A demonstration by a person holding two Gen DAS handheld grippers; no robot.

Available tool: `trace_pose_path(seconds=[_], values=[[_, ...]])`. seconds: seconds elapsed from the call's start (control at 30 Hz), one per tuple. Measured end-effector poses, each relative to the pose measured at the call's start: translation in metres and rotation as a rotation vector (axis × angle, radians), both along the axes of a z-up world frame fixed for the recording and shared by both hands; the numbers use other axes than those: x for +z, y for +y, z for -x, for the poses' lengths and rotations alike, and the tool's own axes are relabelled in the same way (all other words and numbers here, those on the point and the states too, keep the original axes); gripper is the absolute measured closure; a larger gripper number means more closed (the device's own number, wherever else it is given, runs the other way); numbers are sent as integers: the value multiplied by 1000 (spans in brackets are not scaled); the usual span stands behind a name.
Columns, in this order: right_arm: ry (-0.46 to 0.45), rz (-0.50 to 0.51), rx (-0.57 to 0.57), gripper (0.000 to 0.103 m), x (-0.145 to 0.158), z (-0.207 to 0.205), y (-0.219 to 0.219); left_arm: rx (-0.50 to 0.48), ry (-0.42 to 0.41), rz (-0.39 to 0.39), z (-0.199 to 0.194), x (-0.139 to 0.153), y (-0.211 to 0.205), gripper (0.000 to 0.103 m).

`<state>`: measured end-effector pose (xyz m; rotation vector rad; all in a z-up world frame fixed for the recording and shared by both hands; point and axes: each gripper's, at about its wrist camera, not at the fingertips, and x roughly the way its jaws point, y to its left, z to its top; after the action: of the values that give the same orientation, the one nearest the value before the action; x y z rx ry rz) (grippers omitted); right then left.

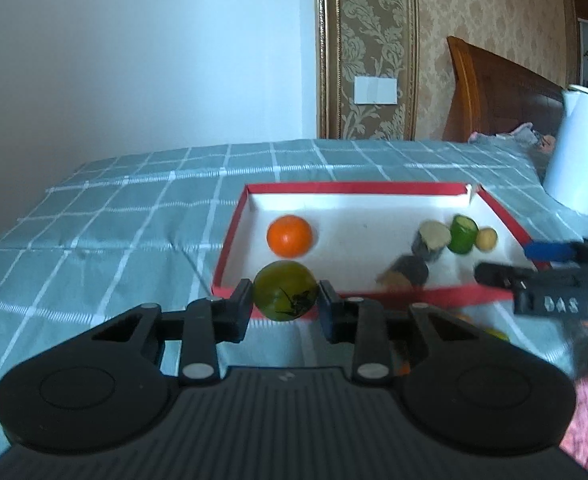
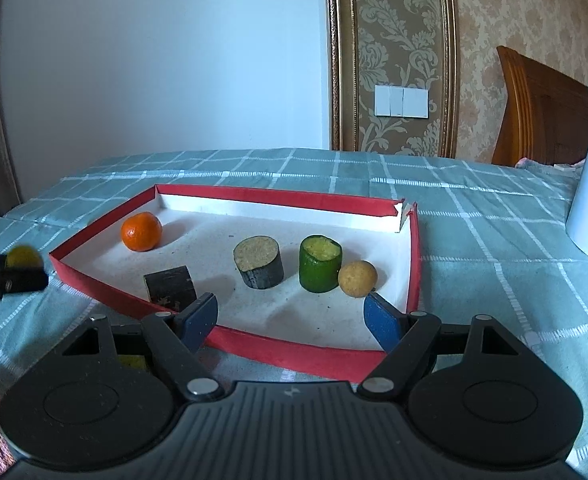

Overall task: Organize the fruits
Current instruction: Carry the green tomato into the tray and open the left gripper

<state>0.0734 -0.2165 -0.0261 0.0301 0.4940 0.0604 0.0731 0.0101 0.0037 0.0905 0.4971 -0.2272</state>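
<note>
The left gripper [image 1: 285, 307] pinches a green fruit [image 1: 285, 295] with a dark stem mark between its black fingers, held at the near left corner of the red-rimmed tray [image 2: 230, 194]; the right gripper [image 2: 290, 320] has its blue-padded fingers spread wide with nothing between them, poised over the tray's near edge. Inside the white tray floor, an orange [image 2: 141, 231] sits toward the far left corner; a dark cut chunk [image 2: 170, 289] lies by the near left rim; a dark-skinned round piece [image 2: 258, 262] with a pale cut top stands mid-tray; a green cut cylinder [image 2: 320, 263] stands beside it, touching a small tan ball [image 2: 357, 279] near the right rim. The tray rests on a teal cloth [image 2: 494, 240] with a white grid, covering the whole surface; a white jug [image 1: 576, 152] stands on the cloth off the tray's far right corner. Behind: a plain pale wall, a gold-framed strip of damask wallpaper [image 2: 394, 52] with a white switch plate [image 2: 401, 101], and a wooden headboard [image 2: 542, 108] at the right.
</note>
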Motion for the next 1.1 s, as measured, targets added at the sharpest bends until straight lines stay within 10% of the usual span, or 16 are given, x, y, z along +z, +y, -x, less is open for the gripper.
trace_pose_path(seconds=[1.1], values=[[32, -58, -13, 23, -3, -8, -5, 54, 123, -30, -101, -34, -13, 72]])
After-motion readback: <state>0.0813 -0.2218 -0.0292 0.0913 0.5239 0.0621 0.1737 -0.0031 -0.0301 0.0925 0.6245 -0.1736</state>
